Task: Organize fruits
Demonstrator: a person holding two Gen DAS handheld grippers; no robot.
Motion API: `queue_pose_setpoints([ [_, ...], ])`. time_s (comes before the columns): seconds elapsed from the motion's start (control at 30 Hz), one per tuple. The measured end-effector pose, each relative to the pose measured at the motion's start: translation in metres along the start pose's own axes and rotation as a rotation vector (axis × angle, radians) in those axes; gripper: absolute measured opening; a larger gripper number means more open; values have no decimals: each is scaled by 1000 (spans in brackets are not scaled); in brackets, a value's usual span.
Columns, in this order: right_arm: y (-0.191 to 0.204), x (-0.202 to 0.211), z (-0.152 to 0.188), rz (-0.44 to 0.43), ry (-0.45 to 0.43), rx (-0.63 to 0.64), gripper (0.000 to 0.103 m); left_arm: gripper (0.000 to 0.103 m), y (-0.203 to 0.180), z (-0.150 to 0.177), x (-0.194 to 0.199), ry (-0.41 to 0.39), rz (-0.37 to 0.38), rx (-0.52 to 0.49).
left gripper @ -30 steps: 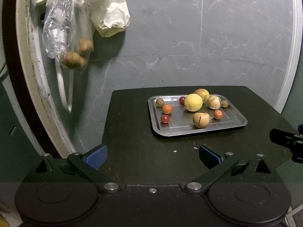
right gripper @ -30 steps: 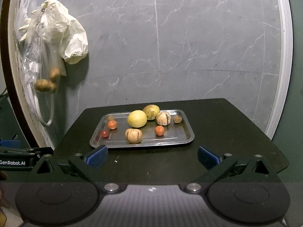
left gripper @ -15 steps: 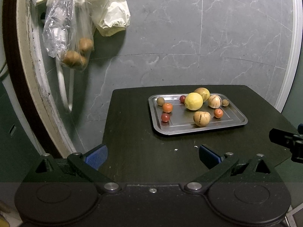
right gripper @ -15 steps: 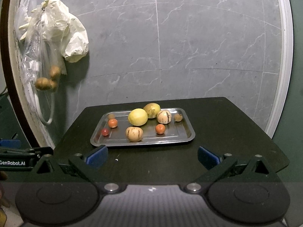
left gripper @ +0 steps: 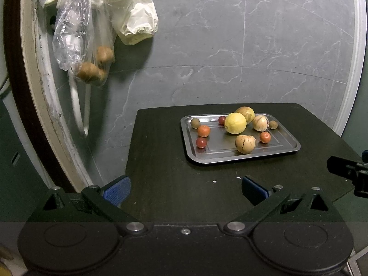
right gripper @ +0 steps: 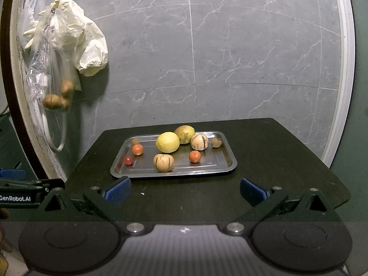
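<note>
A steel tray (left gripper: 287, 148) (right gripper: 226, 168) rests on a dark table (left gripper: 161, 161) (right gripper: 276, 151) and holds several fruits. Among them are a yellow lemon (left gripper: 235, 123) (right gripper: 167, 142), a mango (left gripper: 247, 113) (right gripper: 185, 133) behind it, two striped pale melons (left gripper: 245, 144) (right gripper: 163, 162), small red-orange tomatoes (left gripper: 203, 130) (right gripper: 194, 156) and small brown fruits (left gripper: 195, 122) (right gripper: 216, 142). My left gripper (left gripper: 185, 189) is open, well short of the tray. My right gripper (right gripper: 185, 189) is open too, just in front of the tray's near rim. Neither holds anything.
A clear plastic bag with brown fruits (left gripper: 92, 69) (right gripper: 56, 99) and pale gloves (left gripper: 135, 23) (right gripper: 87, 46) hang on the grey marbled wall at the left. The right gripper's body (left gripper: 349, 172) shows at the left wrist view's right edge; the left gripper's body (right gripper: 25, 191) at the right wrist view's left edge.
Both views have tilted up a little, so the tray sits slightly lower-closer in frame; the right gripper has edged nearer the tray. The fruits have not moved.
</note>
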State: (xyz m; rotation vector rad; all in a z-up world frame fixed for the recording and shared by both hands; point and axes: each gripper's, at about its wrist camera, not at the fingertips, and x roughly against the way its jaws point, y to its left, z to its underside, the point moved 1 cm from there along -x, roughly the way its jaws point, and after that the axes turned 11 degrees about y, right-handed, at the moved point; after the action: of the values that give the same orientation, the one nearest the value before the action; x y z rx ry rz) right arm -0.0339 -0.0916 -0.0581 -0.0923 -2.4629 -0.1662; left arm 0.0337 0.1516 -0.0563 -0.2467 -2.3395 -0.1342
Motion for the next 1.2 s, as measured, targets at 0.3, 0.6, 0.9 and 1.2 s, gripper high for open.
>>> queue_pose_setpoints([
  [0.3,0,0,0,0,0,1,103,102,0,0,0,-2,0,-1],
  [0.6,0,-2,0,-2,6,5,103,102,2,1,0,0,-3,6],
  [0.9,0,-2,0,-4,7,6,103,102,2,1,0,1,-5,8],
  [1.2,-2,-3,0,-4,11,2,103,102,2,0,0,1,-4,7],
])
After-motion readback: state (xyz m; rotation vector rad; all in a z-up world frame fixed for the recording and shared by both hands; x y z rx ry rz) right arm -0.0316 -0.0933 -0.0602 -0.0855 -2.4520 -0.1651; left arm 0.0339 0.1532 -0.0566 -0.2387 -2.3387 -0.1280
